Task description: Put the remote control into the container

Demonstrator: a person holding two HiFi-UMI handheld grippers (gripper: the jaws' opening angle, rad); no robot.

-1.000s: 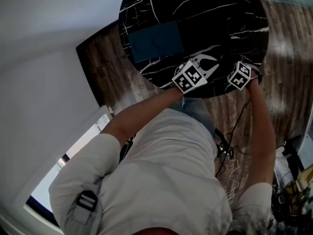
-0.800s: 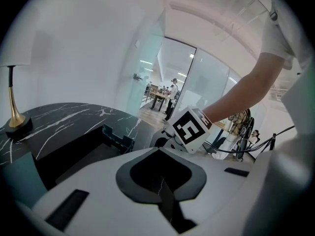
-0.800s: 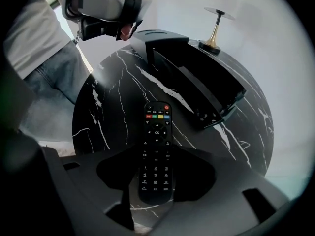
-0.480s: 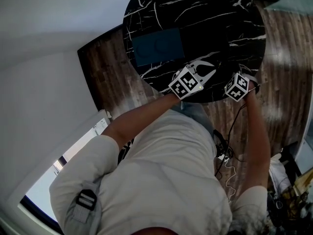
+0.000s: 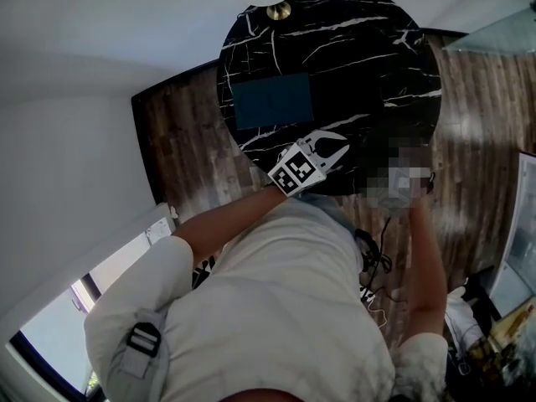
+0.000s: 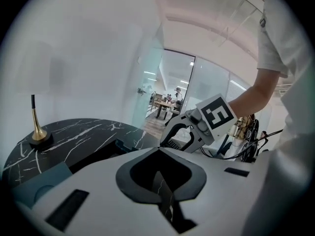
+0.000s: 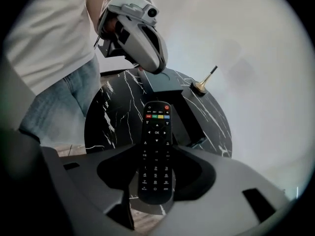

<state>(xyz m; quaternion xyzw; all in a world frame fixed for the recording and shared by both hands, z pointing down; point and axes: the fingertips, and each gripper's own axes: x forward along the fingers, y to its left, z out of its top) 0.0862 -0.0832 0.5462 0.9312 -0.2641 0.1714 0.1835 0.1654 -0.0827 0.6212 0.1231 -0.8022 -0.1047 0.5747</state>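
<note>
Lengthwise, remote control (image 7: pixel 156 132) clamped in right claw (image 7: pixel 156 156), power end pointing away, left claw (image 6: pixel 158 167) closed, empty.

Plan of the table (image 5: pixel 368 48): the container (image 5: pixel 272 100) lies on its left half, and the stand (image 5: pixel 279 11) is behind the container at the far edge. The left gripper (image 5: pixel 333 145) is over the near edge, before and just right of the container. The right gripper (image 7: pixel 156 181) is at the near right edge, with the remote control (image 7: pixel 156 146) between its jaws, far end toward the container.
</note>
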